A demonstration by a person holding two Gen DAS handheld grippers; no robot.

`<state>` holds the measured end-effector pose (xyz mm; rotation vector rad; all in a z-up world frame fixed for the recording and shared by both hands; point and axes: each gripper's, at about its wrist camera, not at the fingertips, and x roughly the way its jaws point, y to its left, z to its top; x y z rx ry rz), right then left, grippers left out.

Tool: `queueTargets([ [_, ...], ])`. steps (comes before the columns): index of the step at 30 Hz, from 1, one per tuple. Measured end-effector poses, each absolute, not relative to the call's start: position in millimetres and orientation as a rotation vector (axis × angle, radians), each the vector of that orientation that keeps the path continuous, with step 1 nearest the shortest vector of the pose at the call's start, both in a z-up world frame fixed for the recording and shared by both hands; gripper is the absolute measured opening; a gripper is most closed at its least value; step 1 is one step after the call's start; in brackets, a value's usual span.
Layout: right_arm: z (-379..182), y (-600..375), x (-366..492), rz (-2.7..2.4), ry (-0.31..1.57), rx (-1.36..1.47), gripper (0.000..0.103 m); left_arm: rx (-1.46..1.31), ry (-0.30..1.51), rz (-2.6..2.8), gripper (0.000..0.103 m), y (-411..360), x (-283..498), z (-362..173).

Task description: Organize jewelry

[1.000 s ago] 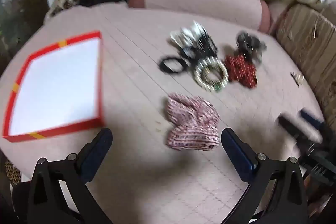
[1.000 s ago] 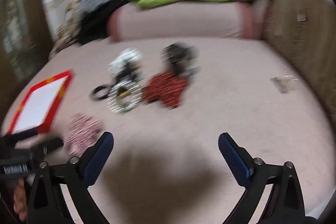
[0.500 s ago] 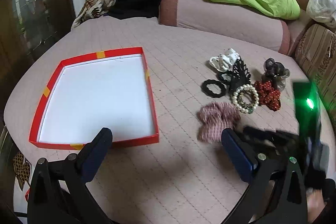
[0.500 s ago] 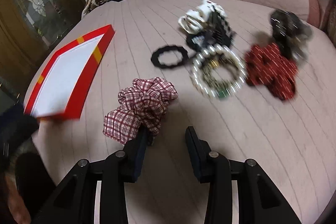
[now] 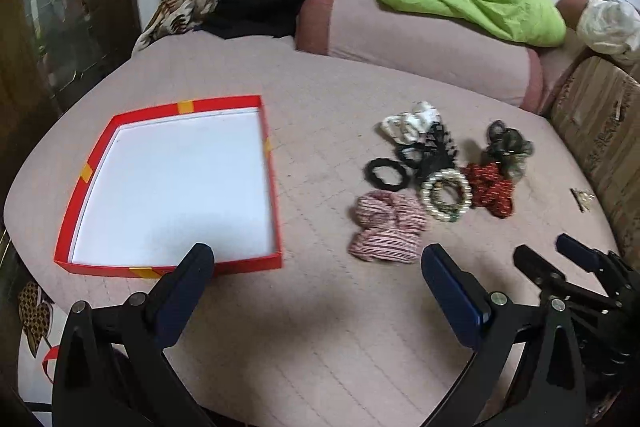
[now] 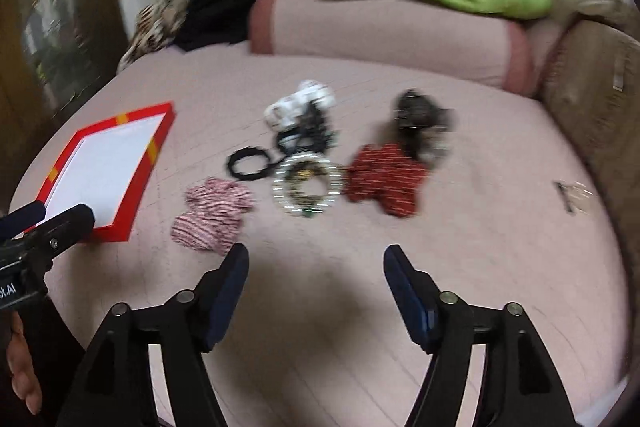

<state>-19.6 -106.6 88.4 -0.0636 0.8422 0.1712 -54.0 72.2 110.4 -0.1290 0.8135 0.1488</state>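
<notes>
- We hold left tongs [image 5: 316, 279] wide open, empty.
- Right tongs [image 6: 316, 277] open, empty.
- Plaid scrunchie [image 5: 386, 227] lies mid-bed, between red tray [image 5: 272, 195] and pearl bracelet [image 5: 446, 195].

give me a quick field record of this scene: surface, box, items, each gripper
surface: pink quilted bed cover
box: red box, white inside, nothing in it, left of the items
items: plaid scrunchie, black hair tie, pearl bracelet, red scrunchie, dark scrunchie, white scrunchie, black claw clip, all outside the box
left gripper: open, holding nothing
right gripper: open, holding nothing, just short of the plaid scrunchie
</notes>
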Motion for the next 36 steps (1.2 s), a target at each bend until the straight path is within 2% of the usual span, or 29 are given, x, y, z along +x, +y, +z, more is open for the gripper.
queueTargets([
  [2,99.8,-121.1,-30.1,0.118,0.816,-0.052,0.079,-0.116,0.8,0.135,0.103,61.6,-60.2,117.5],
  [6,114.6,-136.3,-47.3,0.05,0.759,-0.024,0.089,-0.073,0.774,0.112,0.103,40.8,-72.9,131.0],
  [14,130.5,-142.8,-75.0,-0.066,0.63,-0.08,0.103,0.009,0.72,0.096,0.103,11.7,-93.4,150.1],
  [22,130.9,-157.1,-81.7,-0.143,0.554,-0.058,0.103,0.031,0.734,0.077,0.103,1.1,-99.6,147.6],
  [36,111.9,-153.5,-71.7,-0.113,0.647,-0.054,0.103,0.015,0.792,0.055,0.103,4.8,-89.8,130.7],
])
